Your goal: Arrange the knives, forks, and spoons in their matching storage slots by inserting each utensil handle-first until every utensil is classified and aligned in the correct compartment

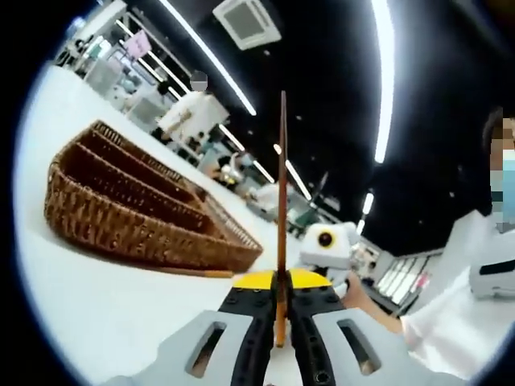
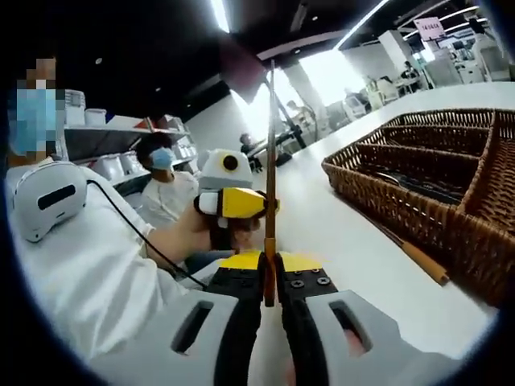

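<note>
Between my jaws, left: my left gripper (image 1: 282, 310) is clenched on a thin brown utensil handle (image 1: 282, 201) that stands straight up past the jaw tips, its far end high against the dark ceiling.
Between my jaws, right: my right gripper (image 2: 270, 281) is clamped on a slim utensil (image 2: 271, 161) seen edge-on, brown at the jaws, rising straight ahead; I cannot tell whether it is knife, fork or spoon.
Basket from the left claw: the wicker basket (image 1: 121, 205) lies ahead and to the left, on the white table (image 1: 88, 314), its long slots running away from me.
Basket from the right claw: the same basket (image 2: 402, 201) sits to the right, near rim towards me; dark utensils (image 2: 418, 186) lie in one slot.
Loose piece: a wooden-handled utensil (image 2: 422, 261) lies on the table just beside the basket's near wall.
Open room: bare tabletop between each claw and the basket rim.
Table edge: runs close below both claws, where a person in white (image 2: 96, 257) sits.
</note>
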The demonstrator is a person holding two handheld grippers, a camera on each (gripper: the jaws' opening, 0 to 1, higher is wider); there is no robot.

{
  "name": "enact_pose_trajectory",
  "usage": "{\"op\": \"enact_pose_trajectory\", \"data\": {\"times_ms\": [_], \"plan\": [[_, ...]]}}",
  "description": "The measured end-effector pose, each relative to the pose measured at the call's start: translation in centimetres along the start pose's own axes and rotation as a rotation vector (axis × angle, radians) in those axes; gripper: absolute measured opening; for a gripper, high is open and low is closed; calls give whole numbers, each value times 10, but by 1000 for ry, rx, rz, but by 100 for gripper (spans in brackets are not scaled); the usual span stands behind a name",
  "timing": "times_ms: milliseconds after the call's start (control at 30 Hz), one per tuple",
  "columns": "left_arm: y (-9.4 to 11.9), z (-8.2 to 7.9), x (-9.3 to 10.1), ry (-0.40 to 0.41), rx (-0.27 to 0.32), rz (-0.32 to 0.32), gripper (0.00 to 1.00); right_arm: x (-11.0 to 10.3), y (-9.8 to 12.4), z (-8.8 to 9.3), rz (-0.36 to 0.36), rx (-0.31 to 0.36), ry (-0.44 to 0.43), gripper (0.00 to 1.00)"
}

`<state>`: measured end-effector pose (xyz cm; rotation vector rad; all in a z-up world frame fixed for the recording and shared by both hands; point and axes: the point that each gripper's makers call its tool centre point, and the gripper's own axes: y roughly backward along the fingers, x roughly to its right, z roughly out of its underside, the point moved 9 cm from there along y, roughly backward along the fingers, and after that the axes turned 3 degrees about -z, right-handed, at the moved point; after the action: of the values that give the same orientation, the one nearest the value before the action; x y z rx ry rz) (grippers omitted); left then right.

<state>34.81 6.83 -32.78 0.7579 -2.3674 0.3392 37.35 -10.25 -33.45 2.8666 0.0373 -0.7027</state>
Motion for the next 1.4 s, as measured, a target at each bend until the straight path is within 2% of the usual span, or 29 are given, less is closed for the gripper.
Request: {"op": "enact_pose_trajectory", "data": {"times_ms": [200, 433, 700, 800, 967, 1100, 1233, 1267, 1300, 1367, 1400], "plan": [[-2, -1, 2, -12, 4, 3, 3, 2, -1, 3, 13, -4, -4, 9], [-4, -1, 2, -17, -1, 4, 3, 1, -1, 2, 12, -11, -18, 7], [-9, -5, 3, -18, 4, 19, 4, -1, 2, -4, 22, -6, -89, 6], [-11, -7, 4, -20, 17, 24, 6, 0, 8, -8, 44, -10, -114, 6], [-9, -10, 6, -35, 31, 35, 6, 5, 22, -19, 123, -30, -140, 6], [-7, -11, 6, -91, 30, 11, 7, 11, 32, -26, 182, -46, -173, 6], [-3, -12, 5, -203, 13, -47, 9, 17, 43, -34, 257, -73, -177, 6], [-1, -13, 5, -260, 1, -86, 10, 19, 49, -38, 281, -76, -186, 6], [0, -14, 4, -314, -7, -117, 10, 21, 53, -41, 297, -82, -201, 6], [1, -14, 4, -348, -18, -139, 12, 23, 58, -45, 322, -96, -230, 6], [2, -13, 4, -373, -28, -153, 13, 28, 65, -52, 372, -133, -269, 6]]}}
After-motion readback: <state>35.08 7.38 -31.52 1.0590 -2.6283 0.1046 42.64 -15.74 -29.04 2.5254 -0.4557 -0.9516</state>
